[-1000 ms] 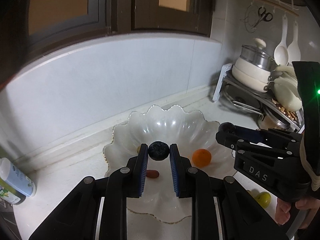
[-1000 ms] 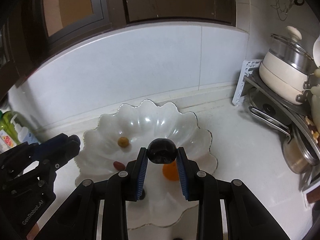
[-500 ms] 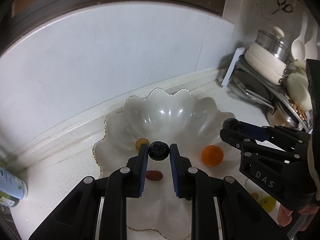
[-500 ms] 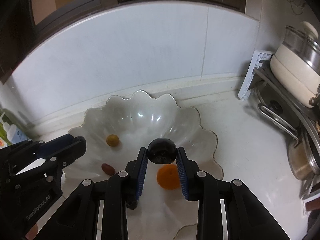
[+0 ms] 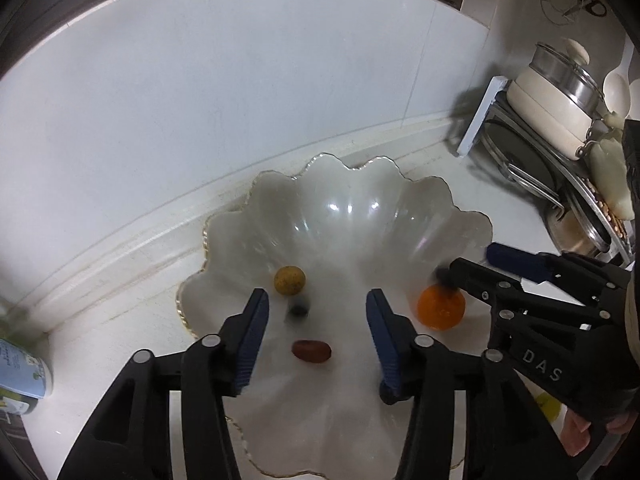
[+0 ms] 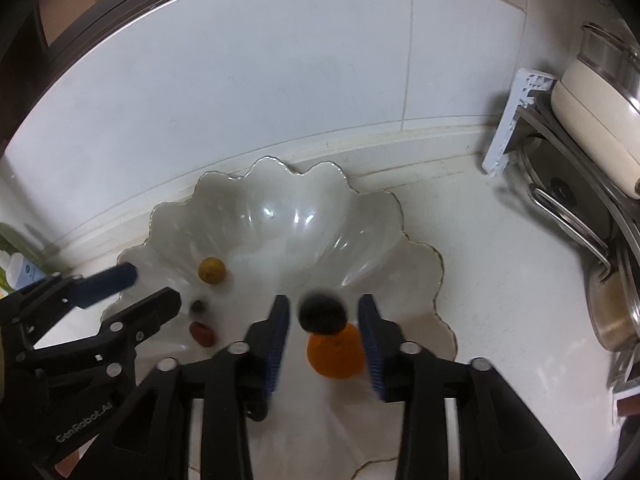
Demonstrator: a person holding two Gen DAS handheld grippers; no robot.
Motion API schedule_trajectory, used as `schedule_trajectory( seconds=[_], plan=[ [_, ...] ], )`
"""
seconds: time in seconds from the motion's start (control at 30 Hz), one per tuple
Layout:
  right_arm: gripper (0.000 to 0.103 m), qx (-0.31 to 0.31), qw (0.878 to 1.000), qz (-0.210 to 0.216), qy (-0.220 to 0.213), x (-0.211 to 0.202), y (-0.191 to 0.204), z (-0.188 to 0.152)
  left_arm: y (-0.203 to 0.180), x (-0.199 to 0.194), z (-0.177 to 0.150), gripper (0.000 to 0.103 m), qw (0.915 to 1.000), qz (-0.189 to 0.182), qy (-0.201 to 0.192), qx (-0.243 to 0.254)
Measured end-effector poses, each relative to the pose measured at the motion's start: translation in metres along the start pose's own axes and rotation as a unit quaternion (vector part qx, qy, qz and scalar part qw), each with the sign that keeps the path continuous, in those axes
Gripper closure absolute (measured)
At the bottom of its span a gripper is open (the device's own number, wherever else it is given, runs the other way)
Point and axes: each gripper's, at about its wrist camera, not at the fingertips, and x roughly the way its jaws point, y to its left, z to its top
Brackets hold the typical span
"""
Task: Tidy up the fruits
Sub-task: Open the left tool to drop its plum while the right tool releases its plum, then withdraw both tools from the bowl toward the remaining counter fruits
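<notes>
A white scalloped glass bowl (image 5: 208,232) (image 6: 436,264) holds an orange (image 5: 441,306) (image 6: 336,354), a yellow-brown fruit (image 5: 289,280) (image 6: 211,269) and a red date (image 5: 311,351) (image 6: 202,332). My left gripper (image 5: 318,314) (image 6: 138,292) hangs over the bowl, its jaws opening. A blurred blueberry (image 5: 298,308) (image 6: 198,306) lies loose in the bowl below them. My right gripper (image 6: 324,316) (image 5: 472,266) is over the orange, its jaws also opening. A dark round fruit (image 6: 322,312) sits blurred between them, and the pads do not touch it.
A rack with a cream pot (image 5: 552,108) (image 6: 592,112) and pans fills the right side. A bottle (image 5: 20,368) stands at the left by the tiled wall. A yellow-green fruit (image 5: 548,406) lies on the counter right of the bowl. A person's hand (image 5: 580,432) holds the right gripper.
Both grippers sank closer to the bowl and their jaws spread apart. The left one let the blueberry go into the bowl. The dark fruit came free of the right pads.
</notes>
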Motion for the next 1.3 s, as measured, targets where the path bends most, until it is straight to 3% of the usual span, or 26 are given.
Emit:
schedule_trajectory(
  seconds=[0.37, 0.67, 0.77, 1.3],
  plan=[
    [0.059, -0.003, 0.999, -0.027, -0.039, -0.035, -0.003, -0.012, -0.002, -0.039, -0.006, 0.016, 0.9966, 0.067, -0.046, 0.003],
    [0.058, 0.01, 0.997, -0.025, -0.077, -0.078, -0.013, -0.035, -0.018, -0.085, -0.018, 0.009, 0.992, 0.077, -0.1, 0.008],
    [0.048, 0.009, 0.995, -0.036, -0.094, -0.096, -0.015, -0.045, -0.026, -0.102, -0.025, 0.007, 0.9897, 0.077, -0.121, 0.014],
    [0.042, 0.013, 0.985, -0.051, -0.164, -0.173, -0.032, -0.101, -0.072, -0.167, -0.073, 0.002, 0.9803, 0.066, -0.182, 0.037]
  ],
)
